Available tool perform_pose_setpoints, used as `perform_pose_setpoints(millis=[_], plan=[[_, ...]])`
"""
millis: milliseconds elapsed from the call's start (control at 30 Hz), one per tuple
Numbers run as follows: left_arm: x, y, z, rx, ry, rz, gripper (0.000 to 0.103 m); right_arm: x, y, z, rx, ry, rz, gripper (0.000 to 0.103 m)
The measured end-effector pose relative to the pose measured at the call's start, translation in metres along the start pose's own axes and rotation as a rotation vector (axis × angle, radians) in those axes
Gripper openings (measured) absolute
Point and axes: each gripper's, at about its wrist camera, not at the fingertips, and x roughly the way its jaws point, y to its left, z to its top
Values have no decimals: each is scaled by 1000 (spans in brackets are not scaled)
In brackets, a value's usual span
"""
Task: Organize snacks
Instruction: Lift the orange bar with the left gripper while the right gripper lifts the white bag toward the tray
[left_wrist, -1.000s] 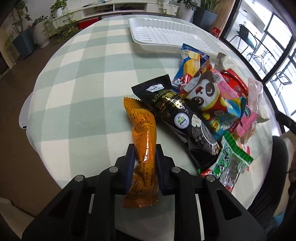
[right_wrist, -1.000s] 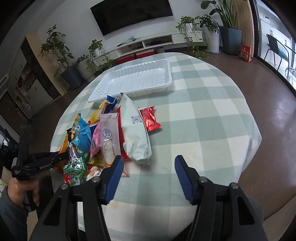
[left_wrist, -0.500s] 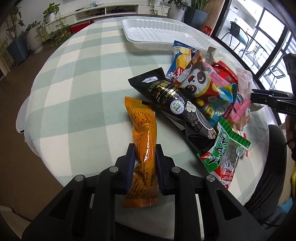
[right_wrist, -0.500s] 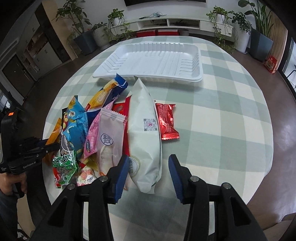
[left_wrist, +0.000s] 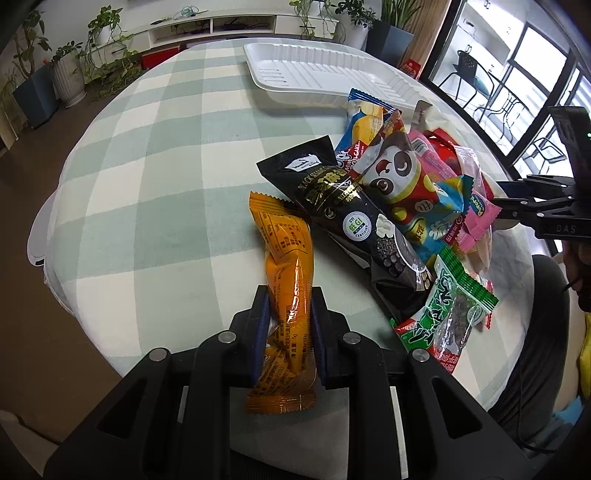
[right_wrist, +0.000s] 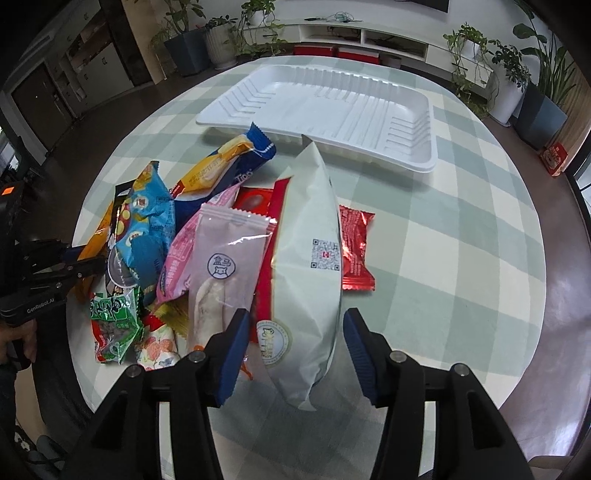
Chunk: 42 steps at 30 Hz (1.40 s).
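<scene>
**Now: orange packet pinched, white pouch straddled**

Lengthwise, the orange snack packet (left_wrist: 286, 295) runs straight away from my left hand-held gripper (left_wrist: 288, 332), its far crimped end toward the middle of the bench (left_wrist: 147, 166) and its near end hanging back past the pads. My left jaws are narrow and clamped on its lower half. It is a glossy, creased orange wrapper with small print.

My right hand-held gripper (right_wrist: 293, 354) has just been opening; its jaws stand moderately wide either side of the near end of a white pouch (right_wrist: 306, 258), with gaps showing at both pads. That pouch lies long axis toward the white tray (right_wrist: 325, 107), which sits at the far side of the bench.

Right of the orange packet lies a heap: a black packet (left_wrist: 354, 221) just beside it, a panda-print bag (left_wrist: 406, 184) overlapping that, a green packet (left_wrist: 450, 317) nearest me, and pink ones behind. A pale pink pouch (right_wrist: 221, 266) presses against the white pouch's left flank, and a red foil packet (right_wrist: 354, 251) lies at its right.
</scene>
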Motion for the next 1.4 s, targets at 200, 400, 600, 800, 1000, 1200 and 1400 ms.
perform_pose_setpoints(millis=[200,400,600,800,1000,1200,1400], plan=[[-1,-1,0,10,-1,3,19,4,-3,2,8,12,18,47],[-1,-1,1,3,-7,-5,18,1,-6,0,32,-4,42,41],[-3,3,-1,-20,-16,-16,17,-12,-11,-2,65,-56,49,33],[-7,5,-4,-36,-29,-18,17,-19,-12,-6,82,-86,59,32],[-17,7,-5,-51,-50,-25,17,-31,-16,-10,117,-133,61,32],[-35,13,2,-81,-95,-67,17,-43,-25,-10,162,-176,70,32],[-52,27,23,-98,-137,-67,17,-43,-41,-10,213,-184,75,32]])
